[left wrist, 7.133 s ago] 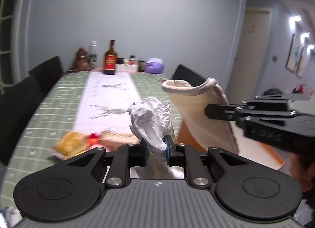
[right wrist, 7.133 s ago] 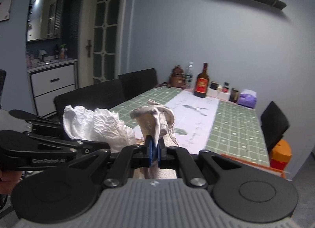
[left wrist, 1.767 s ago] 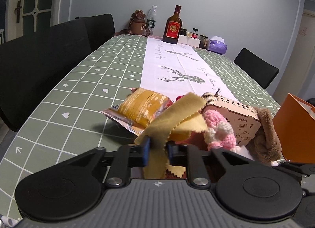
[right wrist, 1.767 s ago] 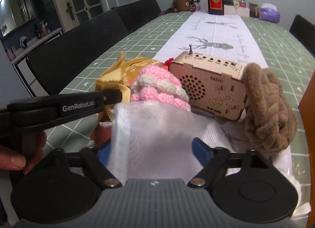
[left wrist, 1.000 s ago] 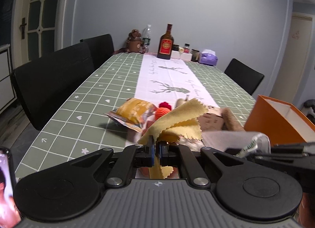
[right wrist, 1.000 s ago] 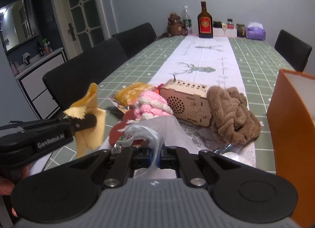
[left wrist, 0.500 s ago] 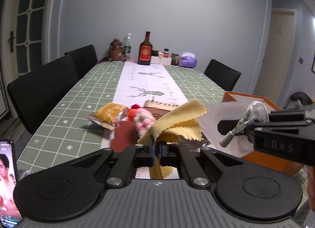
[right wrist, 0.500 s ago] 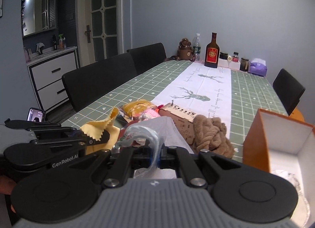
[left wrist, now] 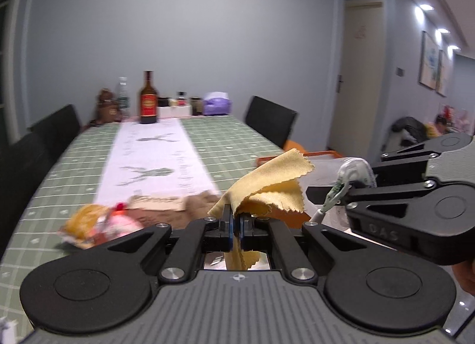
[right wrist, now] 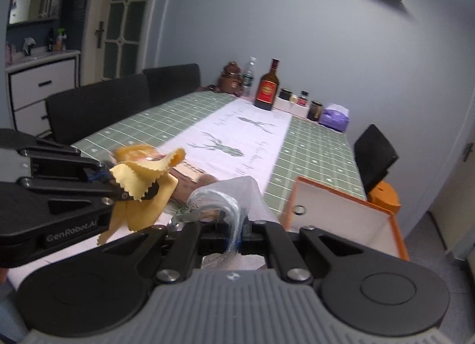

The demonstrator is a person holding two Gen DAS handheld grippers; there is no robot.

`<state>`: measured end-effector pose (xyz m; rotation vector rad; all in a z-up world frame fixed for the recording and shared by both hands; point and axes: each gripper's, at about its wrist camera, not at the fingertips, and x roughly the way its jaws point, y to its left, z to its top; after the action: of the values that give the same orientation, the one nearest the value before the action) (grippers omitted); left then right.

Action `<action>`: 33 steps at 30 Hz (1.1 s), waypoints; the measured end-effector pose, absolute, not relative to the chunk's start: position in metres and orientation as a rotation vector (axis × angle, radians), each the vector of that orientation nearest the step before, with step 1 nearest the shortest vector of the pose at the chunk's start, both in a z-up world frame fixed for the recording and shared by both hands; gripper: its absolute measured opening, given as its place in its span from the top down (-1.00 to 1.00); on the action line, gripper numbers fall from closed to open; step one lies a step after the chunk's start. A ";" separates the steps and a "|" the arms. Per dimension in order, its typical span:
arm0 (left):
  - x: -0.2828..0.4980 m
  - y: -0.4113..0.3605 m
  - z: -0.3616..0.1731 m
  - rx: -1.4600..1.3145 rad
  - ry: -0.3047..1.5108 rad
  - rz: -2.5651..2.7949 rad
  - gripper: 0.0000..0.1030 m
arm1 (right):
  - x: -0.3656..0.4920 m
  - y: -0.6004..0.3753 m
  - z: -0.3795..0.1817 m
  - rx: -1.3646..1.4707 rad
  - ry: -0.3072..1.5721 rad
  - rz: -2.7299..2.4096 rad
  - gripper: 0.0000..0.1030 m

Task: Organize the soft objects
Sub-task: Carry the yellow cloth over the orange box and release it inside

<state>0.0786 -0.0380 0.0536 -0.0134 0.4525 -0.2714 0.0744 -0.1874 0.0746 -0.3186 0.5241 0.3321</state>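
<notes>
Gripper on my left is pinched tight on a yellow cloth, which flops out above and hangs below the closed jaws; my right gripper is likewise clamped, on a translucent mesh pouch with a clear tube-like rim curling over it. Both loads are held in the air, close beside each other, just short of the orange box, whose open white interior faces me off to the right of the pouch. Left of the box, on the tabletop, lie the things not yet dealt with: a blurred brown plush, a wooden radio and a pink knit piece next to a snack packet. At the far end from the box stands a bottle among small jars. I judge this the carrying step, with two soft items on their way to the box. Next I would need to bring each gripper over the box's opening, low enough that the limp fabric clears the rim, then release one at a time so neither cloth drapes over the wall or snags the other.
</notes>
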 end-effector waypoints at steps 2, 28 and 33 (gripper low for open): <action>0.089 -0.051 0.055 -0.009 0.460 -0.307 0.93 | 0.080 -0.201 0.076 -0.343 0.529 0.293 0.97; 0.205 -0.176 -0.015 0.214 0.743 -0.531 0.93 | 0.183 -0.301 -0.012 -0.395 0.897 0.154 0.85; 0.205 -0.179 -0.018 0.246 0.744 -0.522 0.92 | 0.184 -0.294 -0.022 -0.438 0.931 0.174 0.72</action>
<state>0.2055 -0.1791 -0.0181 0.2460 0.7442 -0.5219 0.1841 -0.2944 -0.0222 -0.4383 0.9311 0.1737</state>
